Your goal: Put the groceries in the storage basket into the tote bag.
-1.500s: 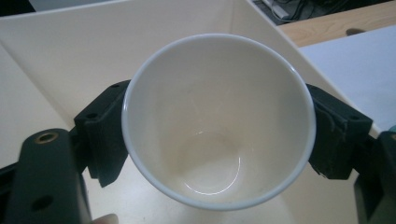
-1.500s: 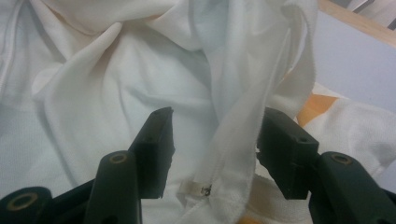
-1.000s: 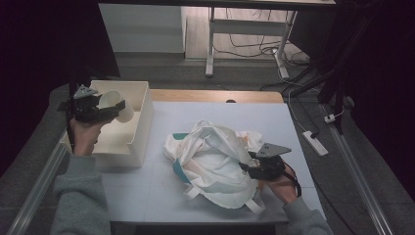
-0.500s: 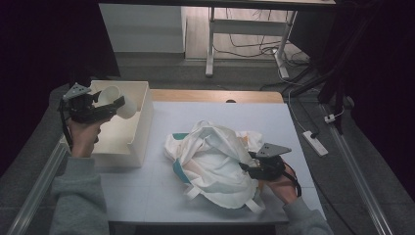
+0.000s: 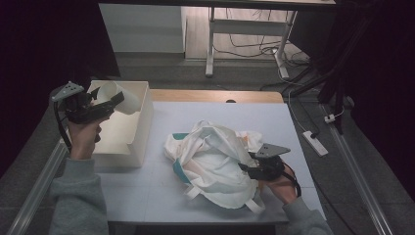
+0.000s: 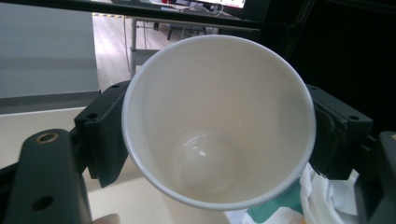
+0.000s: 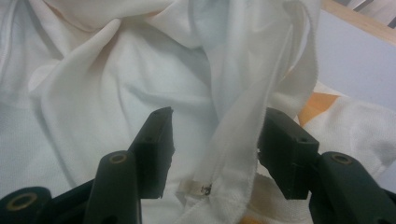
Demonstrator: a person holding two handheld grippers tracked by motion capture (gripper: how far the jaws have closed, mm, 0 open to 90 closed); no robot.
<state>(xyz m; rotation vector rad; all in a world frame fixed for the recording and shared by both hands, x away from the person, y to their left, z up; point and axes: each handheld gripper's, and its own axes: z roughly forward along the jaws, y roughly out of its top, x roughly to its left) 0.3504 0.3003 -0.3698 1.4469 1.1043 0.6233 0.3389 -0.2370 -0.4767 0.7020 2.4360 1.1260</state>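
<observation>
High view: the left hand-held gripper (image 5: 105,102) held a white paper cup (image 5: 113,93) above the open white box (image 5: 139,125) at the left edge of the tabletop (image 5: 161,205). The cup lay tilted on its side, mouth toward the person. Judgement: it was clamped across its wall so it could be carried over to the cloth bag. The white cloth bag (image 5: 215,161) lay crumpled mid-tabletop, a teal patch showing at its left edge and 2 strap ends hanging toward the near edge. The right hand-held gripper (image 5: 247,169) rested at the bag's right side, jaws pointing into the folds.

Left gripper view: the 2 black jaws pressed on opposite sides of the cup (image 6: 219,121) just below its rim; the cup was empty. A corner of the cloth bag (image 6: 327,200) showed at lower right.

Right gripper view: the jaws of the right hand-held gripper (image 7: 215,149) stood partly apart, with a white strap (image 7: 243,140) of the bag running between them. The strap lay against the right jaw; the left jaw stood clear of it, so nothing was pinched. Judgement: this hand was placed to catch the strap or hem and hold the bag's mouth up for the cup.
</observation>
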